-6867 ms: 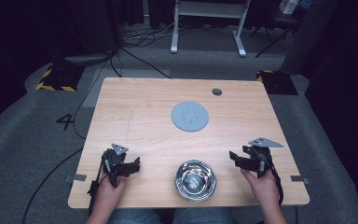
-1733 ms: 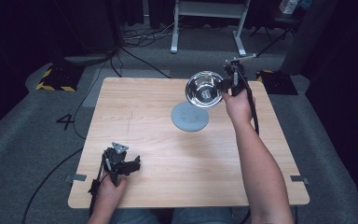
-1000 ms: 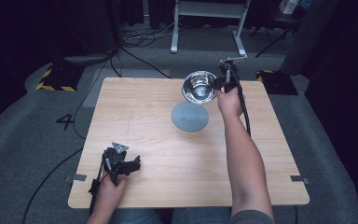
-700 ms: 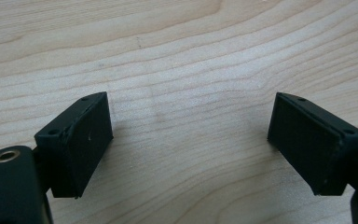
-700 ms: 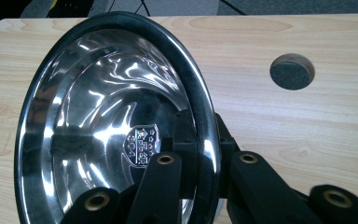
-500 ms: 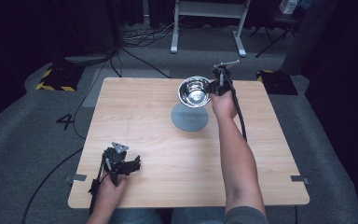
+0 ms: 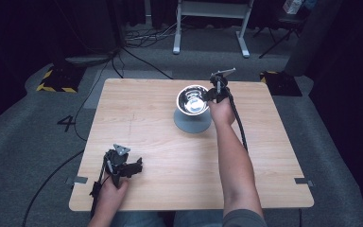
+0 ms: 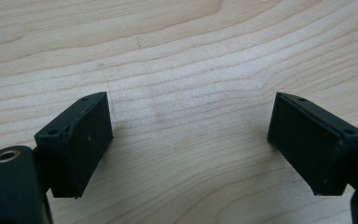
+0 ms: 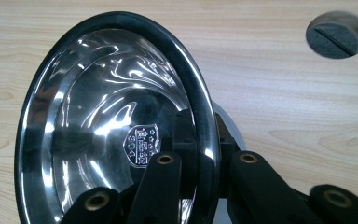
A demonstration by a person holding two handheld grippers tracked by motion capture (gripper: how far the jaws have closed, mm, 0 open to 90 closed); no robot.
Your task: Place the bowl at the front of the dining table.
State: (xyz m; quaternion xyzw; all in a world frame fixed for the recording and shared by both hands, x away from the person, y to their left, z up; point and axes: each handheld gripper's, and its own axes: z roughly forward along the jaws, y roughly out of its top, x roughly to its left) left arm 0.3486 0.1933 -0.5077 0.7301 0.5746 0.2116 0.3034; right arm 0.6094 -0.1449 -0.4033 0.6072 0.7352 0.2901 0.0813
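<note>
A shiny steel bowl [image 7: 193,100] hangs in the upper middle of the high view, tilted so its polished inside faces the camera, above the far edge of a flat grey disc [image 7: 192,121] lying on the wooden table [image 7: 146,113]. In the right gripper view the bowl [image 9: 112,126] takes up the left and centre, standing nearly on edge, its dark rim running down between the two black jaws at the bottom: one jaw lies inside the bowl, over the stamped mark on its base, the other outside it, so the right gripper [image 9: 205,163] is pinching the rim. In the high view that gripper [image 7: 213,93] sits just right of the bowl, on an outstretched arm. A round grommet hole [image 9: 338,35] shows at the upper right of the right gripper view.

At the lower left of the high view the left gripper [image 7: 123,165] sits low over the table. Its own view shows the jaws spread wide over bare wood grain [image 8: 186,60], with nothing between them.
</note>
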